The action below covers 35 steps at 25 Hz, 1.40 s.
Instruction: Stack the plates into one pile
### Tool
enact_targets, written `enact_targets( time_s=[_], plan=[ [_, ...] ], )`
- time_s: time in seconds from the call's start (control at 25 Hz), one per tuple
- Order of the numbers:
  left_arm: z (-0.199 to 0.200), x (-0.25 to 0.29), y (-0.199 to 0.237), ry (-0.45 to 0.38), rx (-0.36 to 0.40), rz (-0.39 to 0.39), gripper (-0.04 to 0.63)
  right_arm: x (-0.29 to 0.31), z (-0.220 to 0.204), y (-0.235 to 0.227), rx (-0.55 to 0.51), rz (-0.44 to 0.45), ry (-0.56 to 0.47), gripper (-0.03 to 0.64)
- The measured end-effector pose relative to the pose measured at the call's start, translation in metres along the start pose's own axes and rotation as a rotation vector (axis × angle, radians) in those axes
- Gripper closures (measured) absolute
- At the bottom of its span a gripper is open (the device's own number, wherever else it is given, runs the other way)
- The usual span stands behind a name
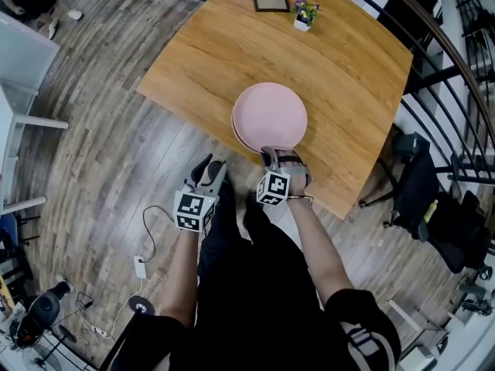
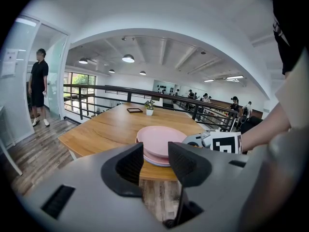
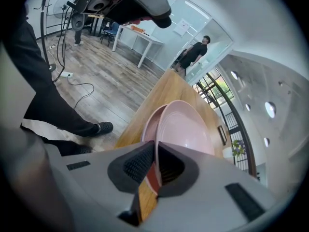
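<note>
Top plate (image 1: 271, 114), pale pink, lying flat on the pile (image 1: 237, 134) close to the near edge of the wooden table (image 1: 232, 45); sitting slightly off centre, with the rim beneath peeking out on the left.

Near rim pinched by the right gripper (image 3: 155, 161), jaws drawn narrow with the plate's edge clamped between the pads; reaching in steeply from the person's side of the table.

Left gripper (image 2: 155, 158) spread and holding nothing; held out over the floor (image 1: 100, 145) left of the table edge, aimed towards the pile but well short of it.

Step in hand, by the look of it: seating the last plate on the pile, just short of release. Next move: spread the right jaws fully clear of the rim, then draw straight back towards the body; no lifting or dragging, lest the plate slide further off centre or over the table edge; perhaps a small nudge to square it up.

Counts: plates, two rims plain in the right gripper view, maybe a third, bluish one at the bottom in the left gripper view, cannot tell for sure; no loose plate elsewhere on the table; grippers, two; tables in use, one; picture frame (image 1: 271, 3), one, at the far edge; potted plant (image 1: 305, 14), one, just beside it.
</note>
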State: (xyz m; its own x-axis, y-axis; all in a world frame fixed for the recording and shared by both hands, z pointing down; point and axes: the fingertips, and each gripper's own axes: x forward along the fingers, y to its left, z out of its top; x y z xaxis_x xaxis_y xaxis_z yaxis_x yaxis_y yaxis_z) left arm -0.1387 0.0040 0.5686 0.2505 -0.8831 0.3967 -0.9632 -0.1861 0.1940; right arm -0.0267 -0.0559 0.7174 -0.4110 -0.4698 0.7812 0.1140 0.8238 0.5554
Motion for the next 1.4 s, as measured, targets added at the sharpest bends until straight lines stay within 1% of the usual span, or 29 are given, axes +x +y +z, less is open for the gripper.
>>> enact_targets(
  time_s=[0.12, 0.24, 0.32, 0.36, 0.44, 0.52, 0.56, 0.72, 0.76, 0.8, 0.92, 1.08, 1.16, 1.28, 1.4],
  plan=[
    [0.002, -0.001, -0.004, -0.006, 0.004, 0.010, 0.425, 0.001, 0.000, 0.007, -0.008, 0.028, -0.006, 0.584],
    [0.002, -0.004, -0.005, -0.008, 0.003, 0.025, 0.425, 0.002, 0.002, 0.006, 0.000, 0.029, -0.023, 0.567],
    [0.000, -0.006, -0.007, -0.007, -0.001, 0.031, 0.425, 0.001, 0.001, 0.004, 0.035, 0.036, -0.037, 0.544],
    [-0.001, -0.008, -0.008, -0.006, -0.003, 0.033, 0.425, 0.001, 0.001, 0.004, 0.063, 0.044, -0.046, 0.524],
    [-0.003, -0.010, -0.011, -0.007, -0.005, 0.036, 0.425, -0.001, 0.000, 0.003, 0.116, 0.062, -0.062, 0.506],
    [-0.004, -0.011, -0.014, -0.008, -0.004, 0.037, 0.425, -0.003, -0.001, 0.005, 0.153, 0.080, -0.073, 0.463],
    [-0.004, -0.011, -0.015, -0.008, -0.003, 0.037, 0.425, -0.005, -0.002, 0.006, 0.167, 0.087, -0.078, 0.454],
    [-0.002, -0.010, -0.021, -0.012, 0.007, 0.035, 0.425, -0.015, -0.008, 0.014, 0.211, 0.098, -0.105, 0.454],
    [-0.001, -0.009, -0.024, -0.014, 0.009, 0.033, 0.425, -0.019, -0.010, 0.015, 0.231, 0.099, -0.115, 0.457],
    [0.001, -0.008, -0.026, -0.016, 0.012, 0.029, 0.425, -0.024, -0.013, 0.014, 0.256, 0.096, -0.127, 0.484],
    [0.007, -0.005, -0.032, -0.026, 0.023, 0.017, 0.425, -0.042, -0.021, 0.005, 0.345, 0.060, -0.176, 0.607],
    [0.011, -0.005, -0.039, -0.041, 0.020, 0.005, 0.426, -0.065, -0.035, -0.012, 0.484, 0.033, -0.240, 0.609],
    [0.012, -0.006, -0.045, -0.045, 0.022, 0.000, 0.443, -0.076, -0.046, -0.019, 0.541, 0.033, -0.258, 0.609],
    [0.011, -0.008, -0.051, -0.047, 0.034, -0.002, 0.470, -0.090, -0.061, -0.025, 0.583, 0.026, -0.270, 0.609],
    [0.009, -0.013, -0.057, -0.042, 0.039, -0.007, 0.500, -0.101, -0.066, -0.030, 0.632, 0.025, -0.315, 0.609]
  ],
)
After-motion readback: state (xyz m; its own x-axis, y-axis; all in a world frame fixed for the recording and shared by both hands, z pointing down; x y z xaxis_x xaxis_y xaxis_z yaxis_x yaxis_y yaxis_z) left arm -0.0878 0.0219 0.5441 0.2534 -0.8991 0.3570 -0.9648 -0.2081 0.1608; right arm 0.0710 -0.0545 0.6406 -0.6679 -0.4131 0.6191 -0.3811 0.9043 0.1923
